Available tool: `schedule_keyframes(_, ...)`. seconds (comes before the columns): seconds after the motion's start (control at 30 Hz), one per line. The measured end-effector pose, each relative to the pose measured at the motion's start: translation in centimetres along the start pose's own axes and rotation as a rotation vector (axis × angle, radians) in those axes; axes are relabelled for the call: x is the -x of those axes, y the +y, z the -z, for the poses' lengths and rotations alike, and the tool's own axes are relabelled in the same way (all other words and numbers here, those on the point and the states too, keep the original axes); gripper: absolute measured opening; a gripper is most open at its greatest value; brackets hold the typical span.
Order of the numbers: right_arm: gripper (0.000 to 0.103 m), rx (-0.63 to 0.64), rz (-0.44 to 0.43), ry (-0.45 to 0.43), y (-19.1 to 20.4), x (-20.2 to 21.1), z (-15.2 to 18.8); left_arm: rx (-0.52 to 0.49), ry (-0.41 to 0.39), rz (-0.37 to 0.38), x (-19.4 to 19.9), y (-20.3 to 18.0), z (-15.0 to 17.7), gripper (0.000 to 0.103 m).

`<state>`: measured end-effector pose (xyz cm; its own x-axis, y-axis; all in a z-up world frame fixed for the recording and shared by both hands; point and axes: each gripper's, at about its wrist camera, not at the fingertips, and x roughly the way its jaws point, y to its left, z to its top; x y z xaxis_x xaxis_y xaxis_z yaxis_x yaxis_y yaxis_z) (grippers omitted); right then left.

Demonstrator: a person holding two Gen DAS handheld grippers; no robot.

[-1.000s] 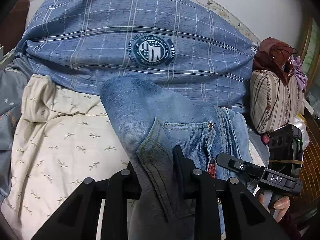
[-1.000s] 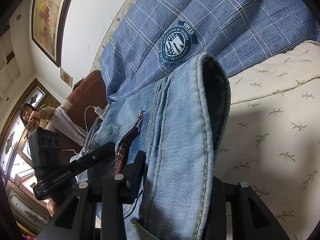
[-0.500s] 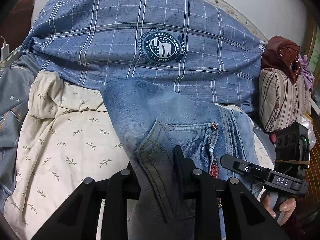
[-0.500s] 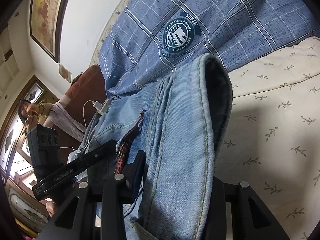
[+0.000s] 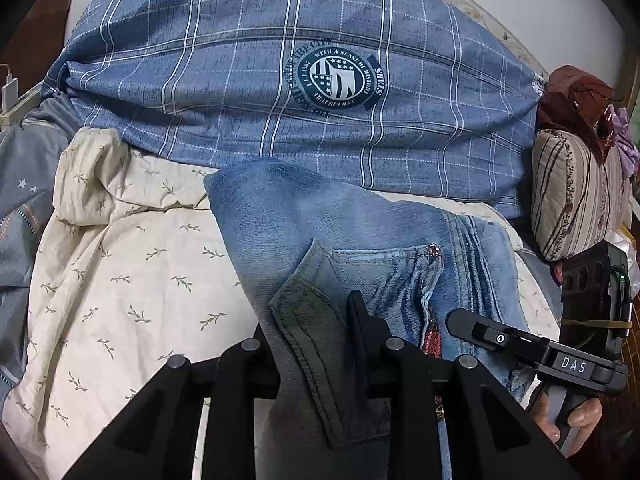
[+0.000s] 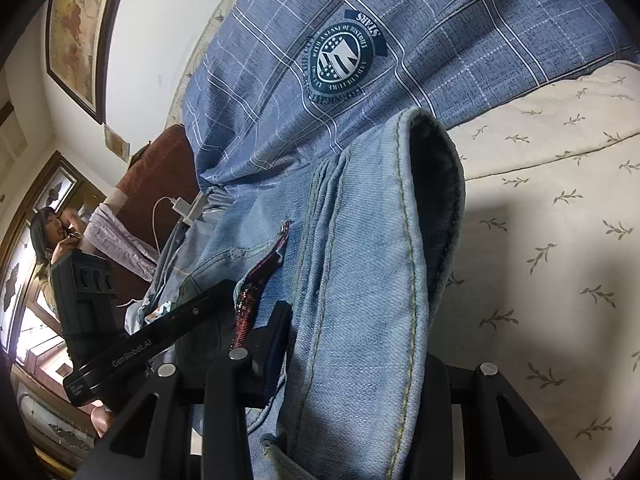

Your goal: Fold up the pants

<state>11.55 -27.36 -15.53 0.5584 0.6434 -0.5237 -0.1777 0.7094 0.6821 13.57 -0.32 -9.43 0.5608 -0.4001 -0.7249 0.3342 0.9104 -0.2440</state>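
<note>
Left wrist view: the left tool is clenched on a doubled layer of the jeans near the back pocket. The jeans lie on the bed, over the cream leaf-print sheet and just in front of the blue plaid quilt. The right tool is seen at the right, its fingertips hidden against the denim. To do this step well, it is advisable to keep both grips level and the fabric taut between them, carry the held edge over the lower layer, and align seam on seam before lowering.

Right wrist view: the right tool is grasping a thick folded edge of the jeans, which arches up between its fingers. A red patterned strip lies along the denim. The left tool appears at the left.

Count: one pair of jeans, two tools, one plaid quilt, one cream sheet, one striped cushion, one framed picture.
</note>
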Motion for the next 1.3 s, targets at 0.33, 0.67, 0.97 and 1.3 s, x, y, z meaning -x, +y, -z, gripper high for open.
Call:
schedule_keyframes(0.33, 0.040, -0.025, 0.048, 0.028, -0.9, -0.8, 0.1, 0.024, 0.043, -0.001, -2.1, 0.4, 0.4, 0.027)
schedule_keyframes(0.67, 0.049, -0.050, 0.121, 0.086, -3.0, -2.9, -0.2, 0.025, 0.096, -0.075, -5.3, 0.9, 1.3, 0.044)
schedule_keyframes(0.97, 0.062, -0.012, 0.178, 0.107, -2.3, -2.0, 0.4, 0.055, 0.104, -0.167, -4.8, 1.9, 1.9, 0.073)
schedule_keyframes(1.3, 0.063, 0.212, 0.382, -0.013, 2.7, 2.8, 3.6, 0.020, -0.060, -0.308, 1.6, 0.0, 2.8, 0.083)
